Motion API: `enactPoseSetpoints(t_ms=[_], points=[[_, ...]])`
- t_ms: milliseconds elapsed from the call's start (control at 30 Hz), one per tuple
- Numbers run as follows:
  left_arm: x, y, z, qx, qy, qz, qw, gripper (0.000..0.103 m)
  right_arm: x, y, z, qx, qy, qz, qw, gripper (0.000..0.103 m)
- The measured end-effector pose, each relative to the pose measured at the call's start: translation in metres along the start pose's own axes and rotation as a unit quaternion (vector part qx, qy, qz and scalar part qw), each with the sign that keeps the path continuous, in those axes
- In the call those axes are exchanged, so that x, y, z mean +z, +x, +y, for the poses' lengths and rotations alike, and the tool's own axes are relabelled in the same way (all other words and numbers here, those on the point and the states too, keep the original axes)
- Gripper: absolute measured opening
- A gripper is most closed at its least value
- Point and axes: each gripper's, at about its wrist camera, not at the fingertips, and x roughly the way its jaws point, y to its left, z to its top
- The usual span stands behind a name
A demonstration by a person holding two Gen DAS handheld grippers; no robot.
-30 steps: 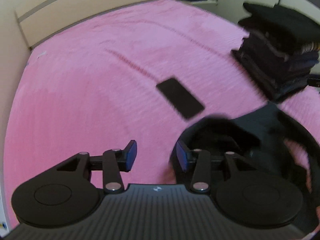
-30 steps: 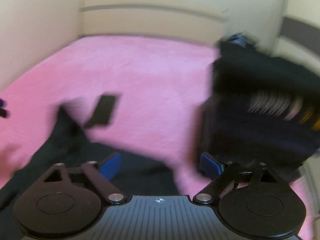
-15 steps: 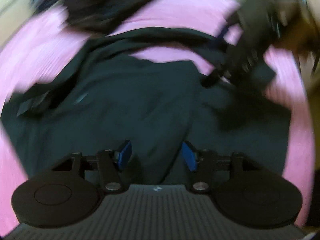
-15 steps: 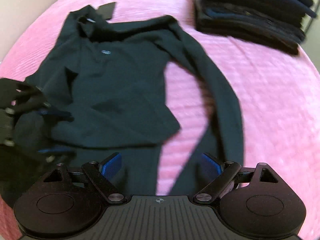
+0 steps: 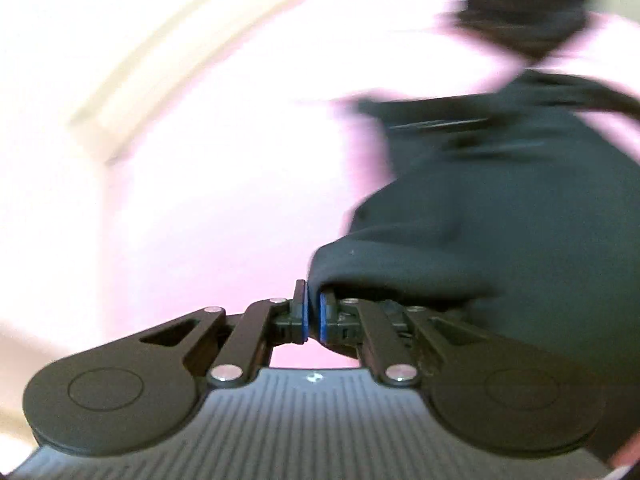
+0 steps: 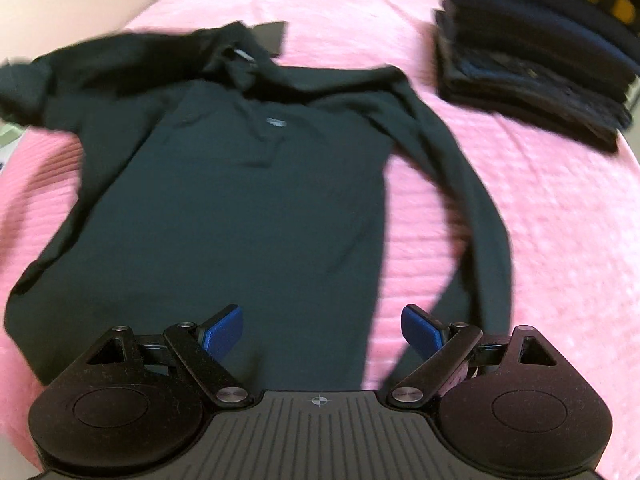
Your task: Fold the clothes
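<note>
A dark green long-sleeved shirt (image 6: 224,200) lies face up on the pink bedspread, spread out ahead of my right gripper (image 6: 322,330), collar farthest away. A fold of its fabric is pinched in my left gripper (image 5: 313,314).

Left wrist view smeared by motion: bed (image 5: 208,184) washed out, dark heap (image 5: 520,12) beyond shirt (image 5: 500,208) unidentifiable. Shirt cut off by right edge there. Fabric edge at left gripper (image 5: 313,312) hides jaw tips; pinch unclear. Right wrist view: shirt hem hidden behind right gripper (image 6: 322,330); folded stack (image 6: 540,52) right of shirt cut by frame edge; chest logo (image 6: 276,122) too small to read.
</note>
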Motion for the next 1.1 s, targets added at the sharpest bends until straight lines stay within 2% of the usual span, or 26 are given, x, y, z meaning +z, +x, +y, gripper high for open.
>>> enactPoseSetpoints(t_ms=[33,67,100,133,167,200,267,333,400,500,567,633,700,800,833,867,900,933,967,1000,1033,1100], points=[[-0.012,0.011,0.037,0.046,-0.021,0.013,0.9986,0.008,-0.004,0.000,0.009,0.001,-0.004,0.001,1.000,0.089],[-0.027,0.024,0.075,0.092,-0.058,0.037,0.9934,0.012,-0.008,0.000,0.016,0.000,-0.003,0.006,1.000,0.089],[-0.045,0.038,0.117,0.133,-0.118,0.075,0.9813,0.021,-0.014,0.001,0.022,-0.002,0.005,0.012,1.000,0.089],[-0.063,0.046,0.146,0.157,-0.176,0.108,0.9659,0.027,-0.019,0.002,0.028,-0.004,0.014,0.018,1.000,0.089],[-0.081,0.048,0.164,0.159,-0.223,0.121,0.9540,0.027,-0.026,0.002,0.032,-0.005,0.030,0.025,0.999,0.089],[-0.102,0.045,0.175,0.144,-0.267,0.121,0.9451,0.030,-0.033,0.003,0.037,-0.005,0.044,0.031,0.999,0.089],[-0.133,0.038,0.164,0.104,-0.294,0.118,0.9426,0.034,-0.049,0.003,0.045,-0.008,0.068,0.040,0.997,0.089],[-0.163,0.033,0.125,0.026,-0.281,0.120,0.9519,0.039,-0.064,0.003,0.052,-0.011,0.085,0.044,0.995,0.089],[-0.190,0.025,0.078,-0.065,-0.271,0.122,0.9526,0.041,-0.078,0.003,0.056,-0.012,0.098,0.050,0.994,0.089],[-0.221,0.017,0.011,-0.184,-0.262,0.132,0.9382,0.042,-0.097,0.001,0.057,-0.015,0.116,0.061,0.991,0.089],[-0.234,0.013,-0.024,-0.241,-0.258,0.135,0.9257,0.042,-0.107,0.001,0.053,-0.022,0.124,0.066,0.990,0.089],[-0.243,0.013,-0.048,-0.273,-0.254,0.136,0.9178,0.045,-0.114,0.002,0.044,-0.027,0.137,0.067,0.988,0.089],[-0.247,0.020,-0.067,-0.283,-0.247,0.150,0.9146,0.044,-0.120,0.003,0.033,-0.034,0.149,0.065,0.986,0.088],[-0.251,0.021,-0.078,-0.297,-0.243,0.159,0.9096,0.035,-0.127,0.001,0.016,-0.049,0.163,0.049,0.984,0.088],[-0.252,0.020,-0.081,-0.300,-0.239,0.162,0.9092,0.032,-0.128,0.001,0.010,-0.044,0.168,0.049,0.984,0.088],[-0.250,0.021,-0.084,-0.297,-0.229,0.164,0.9123,0.029,-0.130,0.001,0.005,-0.038,0.173,0.049,0.983,0.088],[-0.249,0.022,-0.087,-0.291,-0.221,0.167,0.9157,0.022,-0.132,0.000,-0.001,-0.033,0.179,0.049,0.982,0.085],[-0.247,0.022,-0.088,-0.285,-0.215,0.170,0.9185,0.008,-0.136,0.004,-0.006,0.000,0.191,0.057,0.980,0.054],[-0.246,0.019,-0.086,-0.281,-0.215,0.171,0.9195,0.004,-0.137,0.006,-0.009,0.019,0.195,0.063,0.978,0.034],[-0.245,0.016,-0.083,-0.276,-0.215,0.172,0.9208,0.003,-0.135,0.006,-0.011,0.025,0.186,0.070,0.980,0.024],[-0.243,0.009,-0.081,-0.270,-0.214,0.169,0.9235,0.002,-0.133,0.006,-0.012,0.030,0.177,0.077,0.981,0.004],[-0.241,-0.005,-0.075,-0.259,-0.212,0.164,0.9278,0.002,-0.123,-0.007,-0.020,0.041,0.167,0.080,0.982,0.004]])
